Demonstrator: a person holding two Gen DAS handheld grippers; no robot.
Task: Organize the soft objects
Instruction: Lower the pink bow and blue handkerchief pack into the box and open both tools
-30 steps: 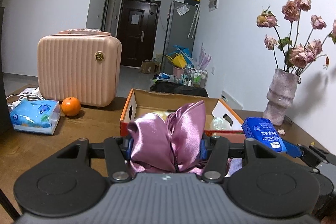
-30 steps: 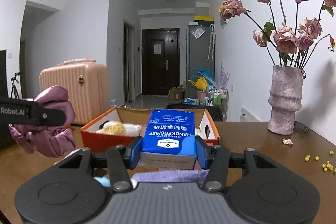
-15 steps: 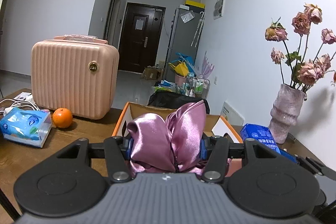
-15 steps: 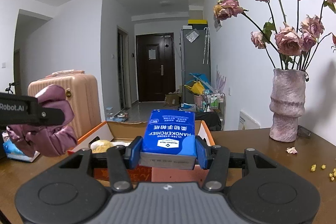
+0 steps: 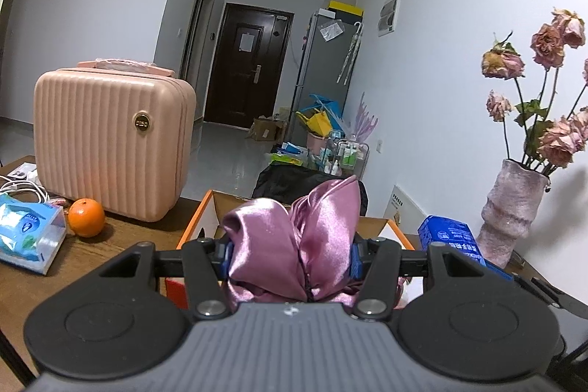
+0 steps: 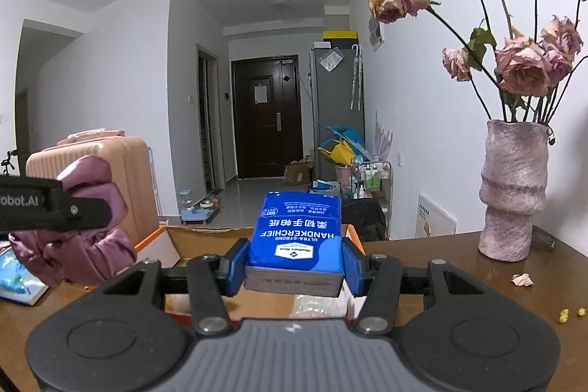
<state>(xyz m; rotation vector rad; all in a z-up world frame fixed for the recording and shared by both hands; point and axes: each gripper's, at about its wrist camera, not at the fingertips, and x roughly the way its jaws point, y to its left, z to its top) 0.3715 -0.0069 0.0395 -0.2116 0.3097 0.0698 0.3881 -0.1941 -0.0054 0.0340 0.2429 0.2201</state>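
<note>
Both grippers are carrying soft items above the orange box.
The left gripper (image 5: pixel 290 254) fingers are clamping a purple satin scrunchie (image 5: pixel 294 245), its folds standing upward; the right gripper (image 6: pixel 296 263) fingers are squeezing a blue handkerchief pack (image 6: pixel 297 230), its long axis pointing away toward the far door. The open orange box (image 6: pixel 161 237) is lying on the wooden surface (image 6: pixel 459 274) just beyond; its contents are mostly hidden. A pink case (image 5: pixel 110 146), orange (image 5: pixel 86 217) and tissue box (image 5: pixel 25 234) are sitting left, a vase (image 6: pixel 512 190) right.

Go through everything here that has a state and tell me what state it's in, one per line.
left gripper: shut on the pink satin cloth
right gripper: shut on the blue handkerchief pack
cardboard box: open-topped
pink suitcase: closed, upright
dark door: closed
roses: wilted
</note>
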